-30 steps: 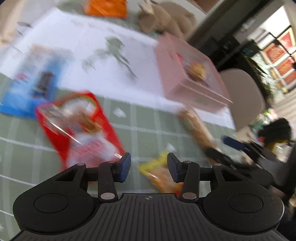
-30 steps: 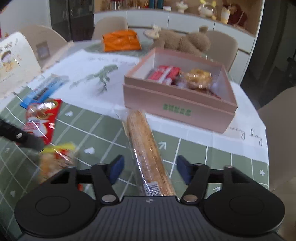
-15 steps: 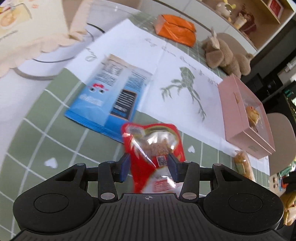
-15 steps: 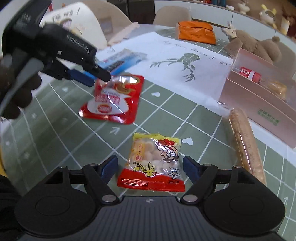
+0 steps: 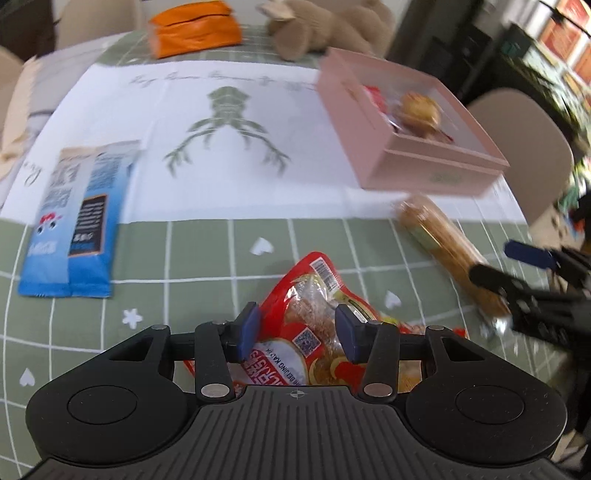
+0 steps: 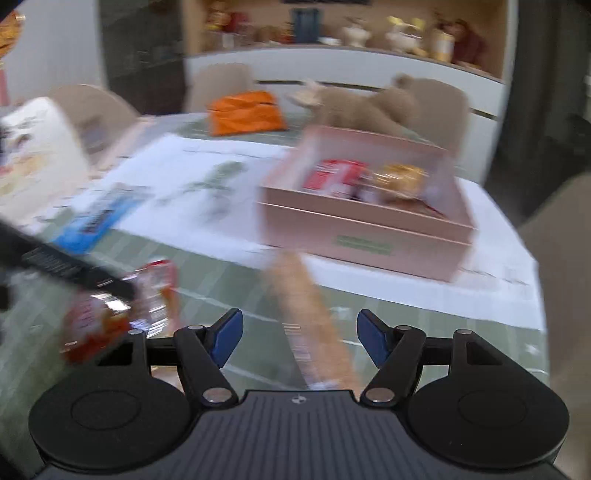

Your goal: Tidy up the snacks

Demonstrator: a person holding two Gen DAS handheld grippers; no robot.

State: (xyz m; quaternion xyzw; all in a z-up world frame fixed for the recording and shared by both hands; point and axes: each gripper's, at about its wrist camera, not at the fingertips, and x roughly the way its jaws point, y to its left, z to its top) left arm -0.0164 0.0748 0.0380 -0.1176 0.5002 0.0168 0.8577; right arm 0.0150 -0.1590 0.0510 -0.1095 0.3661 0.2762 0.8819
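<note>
My left gripper (image 5: 295, 330) is shut on a red snack bag (image 5: 314, 295) and holds it tilted above the green checked tablecloth. The bag also shows blurred in the right wrist view (image 6: 147, 295). My right gripper (image 6: 299, 336) is open and empty over a long biscuit sleeve (image 6: 310, 314), which also lies in the left wrist view (image 5: 447, 251). A pink box (image 5: 402, 147) holding several snacks stands ahead on the right; it also shows in the right wrist view (image 6: 354, 236). A blue snack bag (image 5: 74, 221) lies at the left.
An orange pouch (image 5: 192, 26) and a plush toy (image 5: 325, 26) sit at the table's far side. A white paper with a frog drawing (image 5: 225, 114) covers the middle. Chairs (image 5: 521, 144) stand around the table. A yellow snack bag lies partly hidden under the red bag.
My left gripper has closed on the red bag and lifted it, swinging right toward the pink box. My right gripper has swung from the yellow snack bag back over the biscuit sleeve.
</note>
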